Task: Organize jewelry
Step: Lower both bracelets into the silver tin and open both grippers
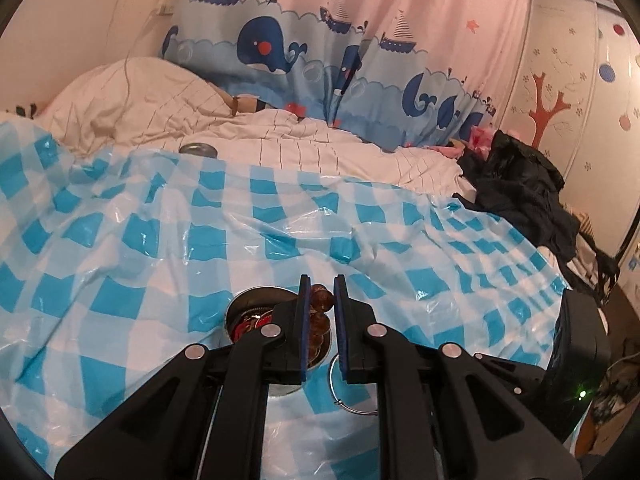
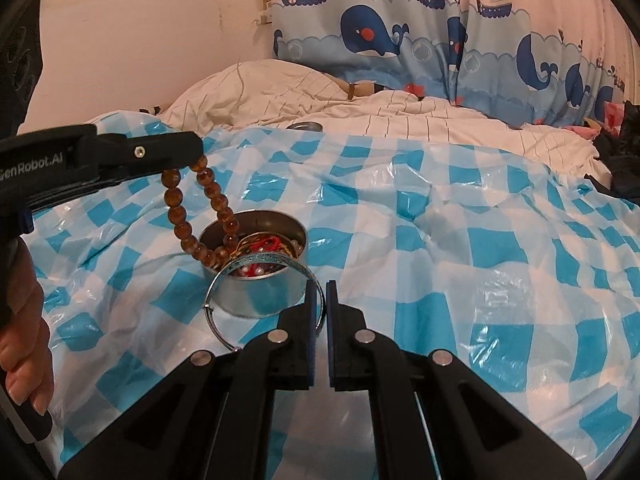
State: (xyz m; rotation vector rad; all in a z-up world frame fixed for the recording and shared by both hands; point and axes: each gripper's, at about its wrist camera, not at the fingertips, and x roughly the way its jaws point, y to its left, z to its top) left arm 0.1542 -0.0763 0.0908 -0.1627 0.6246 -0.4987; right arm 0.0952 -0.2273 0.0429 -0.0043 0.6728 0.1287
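1. Jewelry fills a round metal tin [image 2: 256, 280] sitting on the blue-checked plastic sheet [image 2: 440, 240], which leaves broad open room to the tin's right and ends at the white quilt [image 2: 400, 120] behind.
2. The left gripper [image 2: 192, 160] reaches in level from the left edge, a hand [image 2: 24, 340] on its grip, jaws narrow and pinching an amber bead bracelet [image 2: 178, 216] whose loop hangs into the tin.
3. The right gripper [image 2: 320, 292], tilted downward, clamps a thin silver bangle [image 2: 212, 320] just beside the tin's near wall.

Silver bangle [image 1: 352, 390] partly hidden behind the hand-held gripper; tin's [image 1: 240, 308] contents mostly blocked.
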